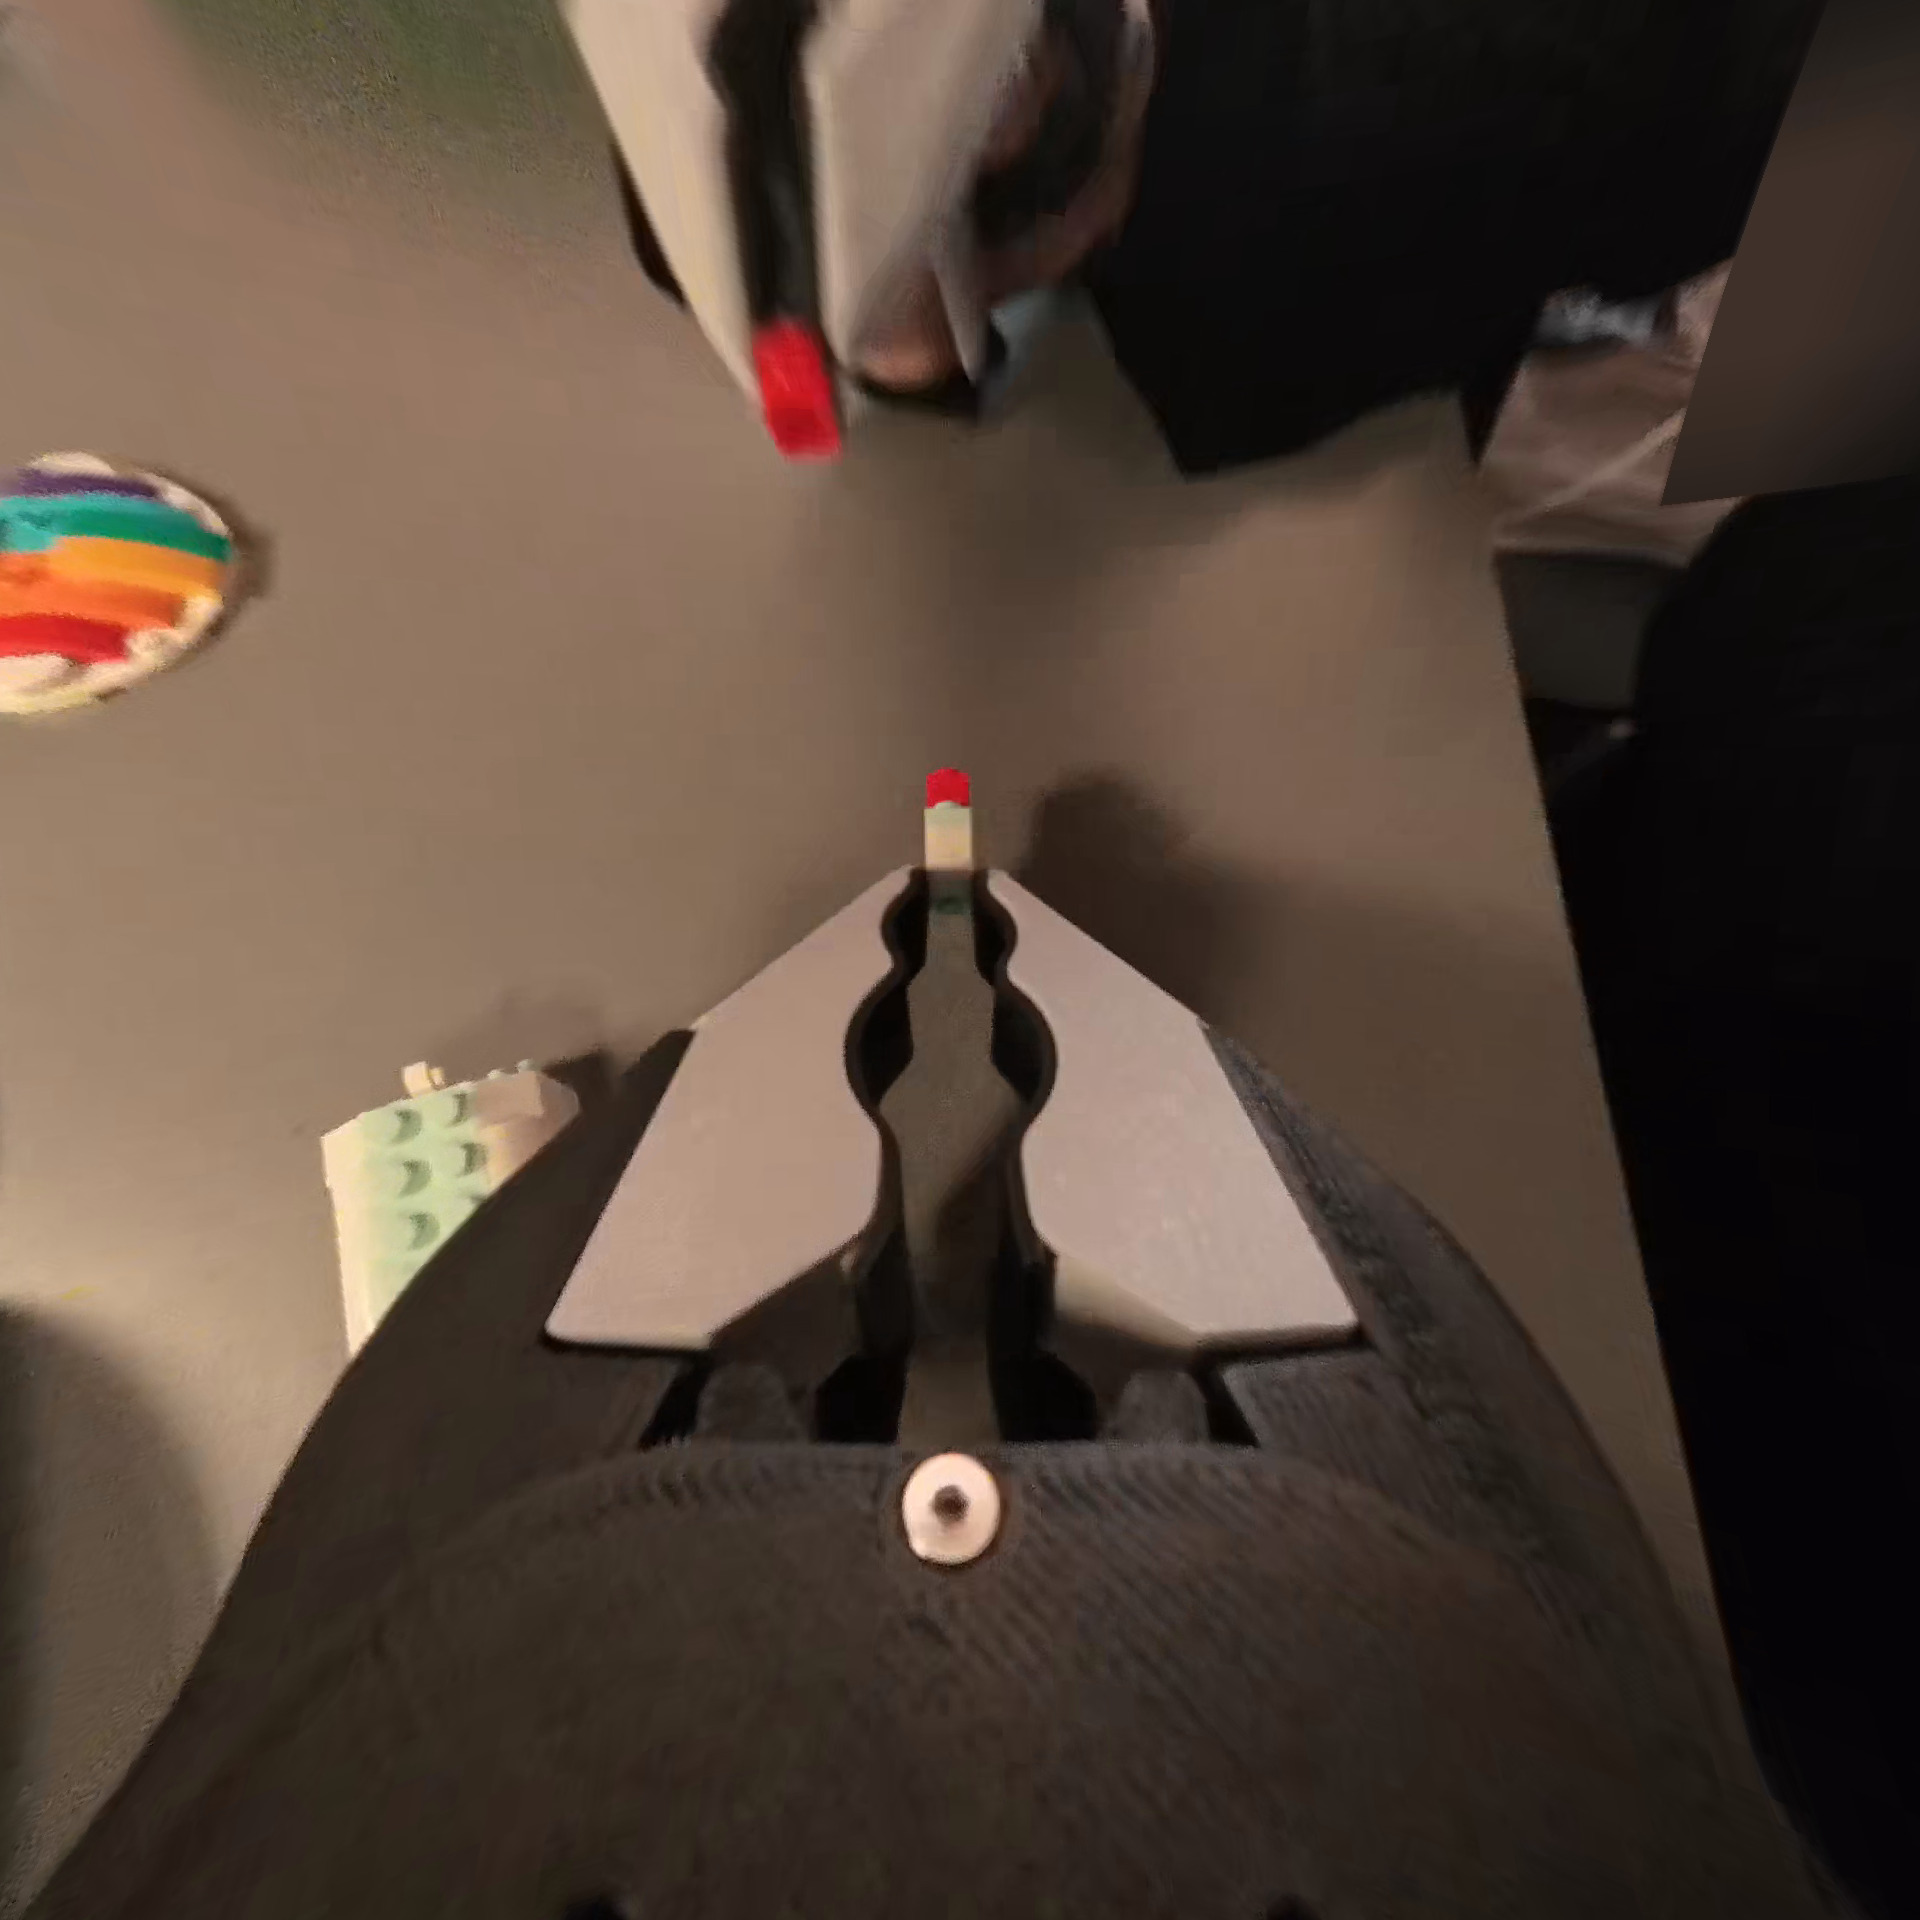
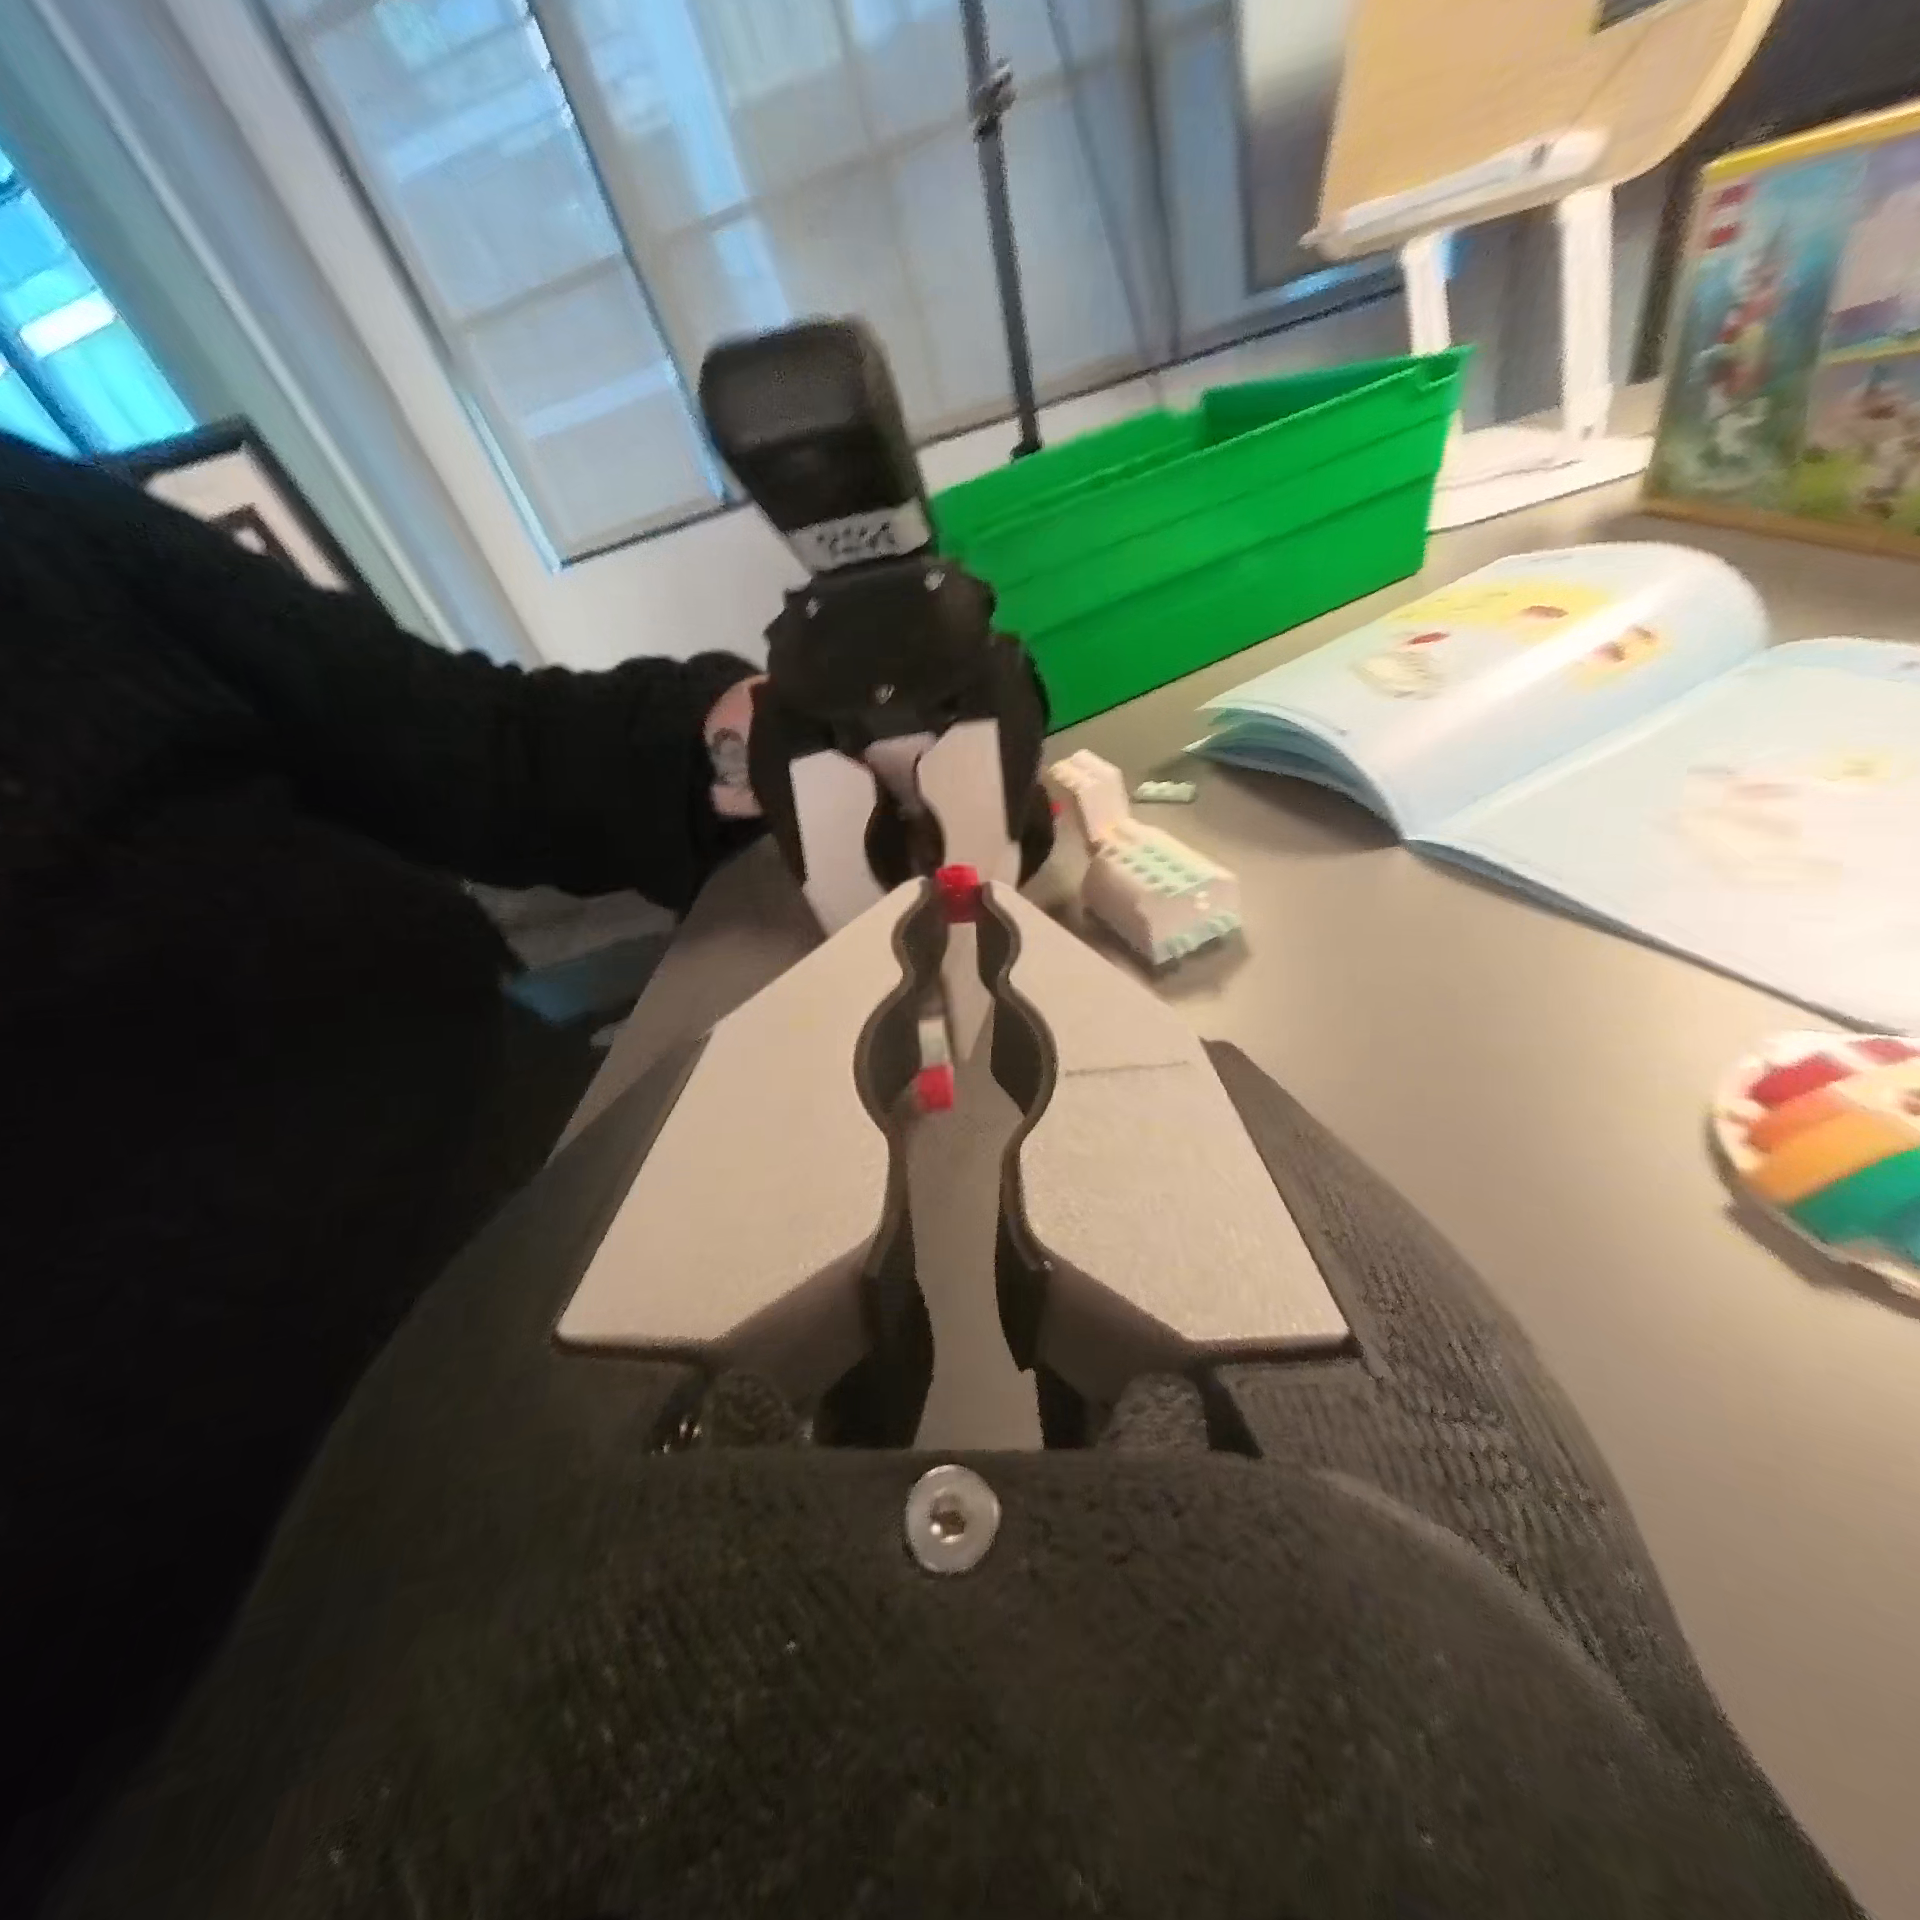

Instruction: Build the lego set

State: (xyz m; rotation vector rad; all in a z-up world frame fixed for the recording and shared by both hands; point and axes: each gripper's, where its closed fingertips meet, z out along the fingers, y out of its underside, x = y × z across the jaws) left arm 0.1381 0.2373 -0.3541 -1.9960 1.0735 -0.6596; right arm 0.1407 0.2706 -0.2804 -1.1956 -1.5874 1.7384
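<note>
My left gripper [image 1: 948,881] is shut on a small stack [image 1: 948,831] of white and mint pieces with a red stud on top, held above the grey table [image 1: 520,831]. My right gripper [image 2: 956,891] is shut on a small red brick [image 2: 956,896]. In the left wrist view this red brick [image 1: 797,400] is blurred, up and to the left of the stack, apart from it. In the right wrist view the left gripper's fingers [image 2: 831,821] face mine, and its stack [image 2: 932,1065] shows through the gap between my fingers.
A white and mint build [image 1: 436,1164] [image 2: 1143,883] lies on the table, and a rainbow build [image 1: 104,582] [image 2: 1839,1153] sits farther out. An open booklet [image 2: 1558,748], a green bin [image 2: 1195,561] and the set's box [image 2: 1808,332] stand behind. The table edge [image 1: 1538,831] is close. Tip to tip, the grippers are about 8 cm apart.
</note>
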